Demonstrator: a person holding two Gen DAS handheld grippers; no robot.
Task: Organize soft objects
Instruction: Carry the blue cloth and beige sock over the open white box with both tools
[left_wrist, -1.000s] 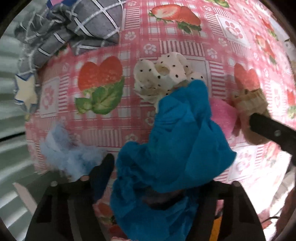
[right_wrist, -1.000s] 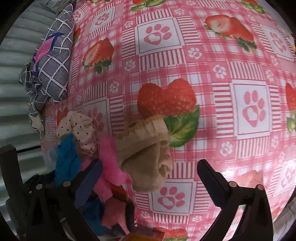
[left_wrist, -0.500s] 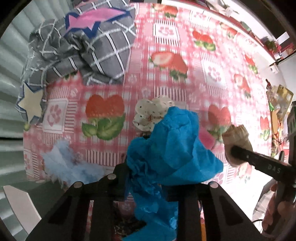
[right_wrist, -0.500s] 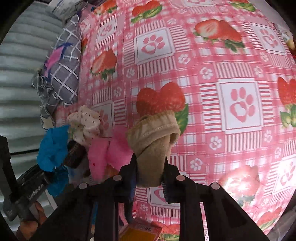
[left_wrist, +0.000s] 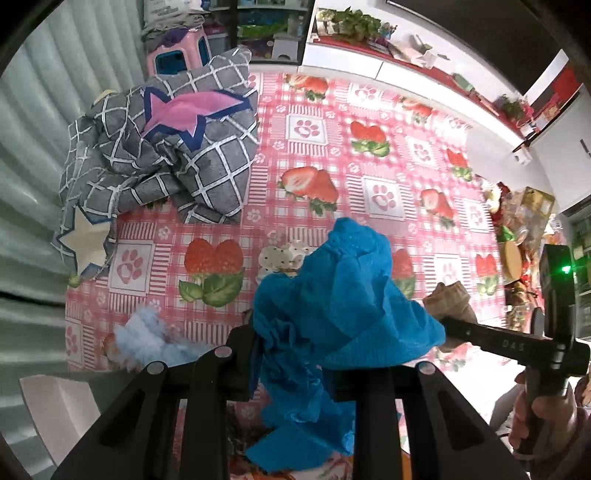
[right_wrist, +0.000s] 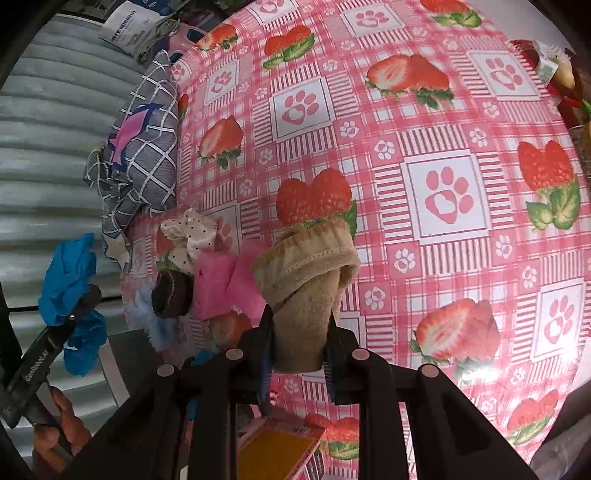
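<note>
Spread across nearly everything in sight: a table (right_wrist: 443, 155) under a pink checked cloth printed with strawberries and paw prints. Heaped at its far left edge, against a corrugated wall: a grey grid-pattern blanket (left_wrist: 173, 155) with a pink and a cream star. Lifted clear of the cloth: a crumpled blue cloth (left_wrist: 340, 306), pinched between the jaws of the left gripper (left_wrist: 291, 354) (loose folds spilling above and below the grip). Raised beside it: a tan sock (right_wrist: 306, 291), cuff uppermost, clamped in the closed jaws of the right gripper (right_wrist: 299, 343). Left lying on the table near its front left edge, close together: a pink cloth (right_wrist: 225, 288), a fluffy pale-blue piece (left_wrist: 147, 339), a cream polka-dot scrunchie (right_wrist: 188, 236) and a small dark rolled item (right_wrist: 171, 295). Seen low in the right wrist view: an orange-yellow box (right_wrist: 273, 450).
</note>
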